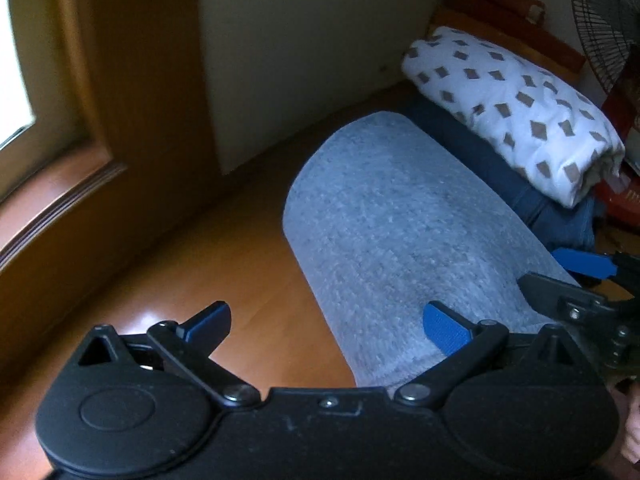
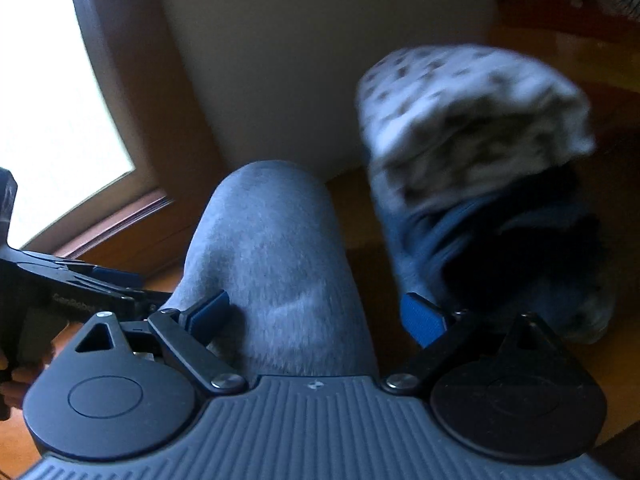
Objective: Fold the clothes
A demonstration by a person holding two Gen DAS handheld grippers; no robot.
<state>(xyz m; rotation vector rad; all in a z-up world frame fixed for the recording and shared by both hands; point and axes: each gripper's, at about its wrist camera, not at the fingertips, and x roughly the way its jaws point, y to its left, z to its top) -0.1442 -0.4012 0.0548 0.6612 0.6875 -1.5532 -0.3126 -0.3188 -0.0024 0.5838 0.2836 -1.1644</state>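
A folded grey fleecy cloth point(image 1: 400, 232) lies lengthwise on a wooden surface point(image 1: 224, 280). My left gripper point(image 1: 330, 324) is open and straddles the cloth's near left edge, its right blue fingertip point(image 1: 444, 328) over the fabric. In the right wrist view the same grey cloth point(image 2: 280, 260) runs between the spread fingers of my open right gripper point(image 2: 316, 316). Nothing is pinched by either gripper. The right gripper point(image 1: 560, 276) shows at the cloth's near right corner in the left wrist view, and the left gripper point(image 2: 80, 292) shows at the left in the right wrist view.
A folded white fabric with brown diamonds point(image 1: 512, 112) sits on a folded navy garment point(image 1: 500, 172) just right of the grey cloth. A fan point(image 1: 608, 20) stands at the far right. A cream wall point(image 1: 312, 40) and a wooden window frame point(image 1: 100, 100) close off the far side.
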